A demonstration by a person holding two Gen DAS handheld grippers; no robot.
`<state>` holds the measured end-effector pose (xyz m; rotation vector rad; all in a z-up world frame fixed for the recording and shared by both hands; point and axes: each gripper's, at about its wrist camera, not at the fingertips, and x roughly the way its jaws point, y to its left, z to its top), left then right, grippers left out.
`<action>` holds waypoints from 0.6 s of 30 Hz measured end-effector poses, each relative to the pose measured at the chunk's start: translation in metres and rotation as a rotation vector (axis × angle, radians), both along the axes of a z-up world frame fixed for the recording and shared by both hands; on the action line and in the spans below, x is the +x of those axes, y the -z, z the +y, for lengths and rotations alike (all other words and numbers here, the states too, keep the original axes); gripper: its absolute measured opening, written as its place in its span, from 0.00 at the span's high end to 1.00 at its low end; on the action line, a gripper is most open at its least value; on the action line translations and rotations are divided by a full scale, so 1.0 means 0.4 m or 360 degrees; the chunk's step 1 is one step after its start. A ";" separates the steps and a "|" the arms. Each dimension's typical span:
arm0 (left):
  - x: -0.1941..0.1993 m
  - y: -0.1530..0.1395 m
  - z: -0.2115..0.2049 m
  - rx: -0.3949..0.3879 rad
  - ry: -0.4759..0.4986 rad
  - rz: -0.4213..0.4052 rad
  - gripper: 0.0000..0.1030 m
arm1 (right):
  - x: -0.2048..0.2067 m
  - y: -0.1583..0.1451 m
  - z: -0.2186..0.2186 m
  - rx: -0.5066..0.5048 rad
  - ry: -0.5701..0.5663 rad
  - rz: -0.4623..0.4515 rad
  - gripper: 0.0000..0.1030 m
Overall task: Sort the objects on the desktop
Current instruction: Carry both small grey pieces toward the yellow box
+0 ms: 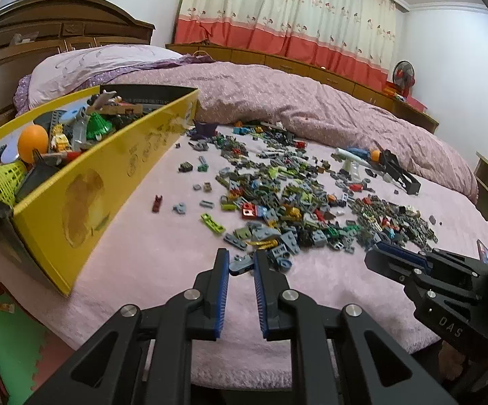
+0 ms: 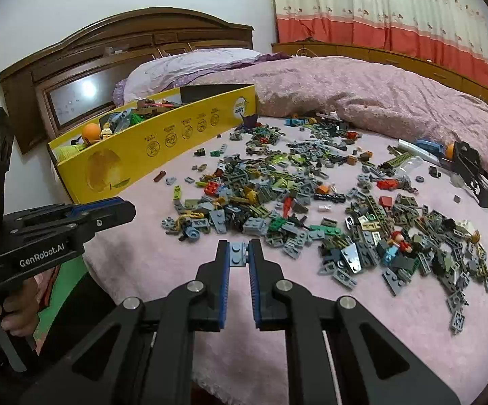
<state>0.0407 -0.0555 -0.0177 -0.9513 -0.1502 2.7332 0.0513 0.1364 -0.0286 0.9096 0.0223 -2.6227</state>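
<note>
Bricks pinched in both grippers

Nearest, the right gripper (image 2: 238, 251) clamps a small grey plate (image 2: 238, 254) by its edges; the left gripper (image 1: 240, 263) nips a rounded grey piece (image 1: 240, 265). Both look light, stiff, slippery. Beyond lies the brick pile (image 2: 311, 209), then the yellow box (image 1: 85, 199).

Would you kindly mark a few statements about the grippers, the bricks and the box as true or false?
1. The right gripper holds a grey studded plate. True.
2. The left gripper is empty. False: it pinches a small grey-blue piece.
3. The yellow box is empty. False: it holds toys, including an orange ball.
4. Loose bricks lie scattered on the pink blanket. True.
</note>
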 end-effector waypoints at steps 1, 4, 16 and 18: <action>-0.002 -0.002 -0.003 0.0001 -0.0005 0.0003 0.86 | -0.002 -0.003 -0.003 0.0001 -0.0003 0.0002 0.89; -0.008 -0.011 -0.015 0.0004 -0.0028 0.0007 0.86 | -0.009 -0.009 -0.013 0.0002 -0.0018 0.0006 0.89; -0.015 -0.023 -0.049 0.0019 -0.0083 0.0019 0.86 | -0.026 -0.022 -0.058 0.0014 -0.0092 0.0017 0.89; -0.016 -0.028 -0.052 0.0018 -0.0087 0.0030 0.86 | -0.030 -0.025 -0.064 0.0021 -0.0102 0.0021 0.89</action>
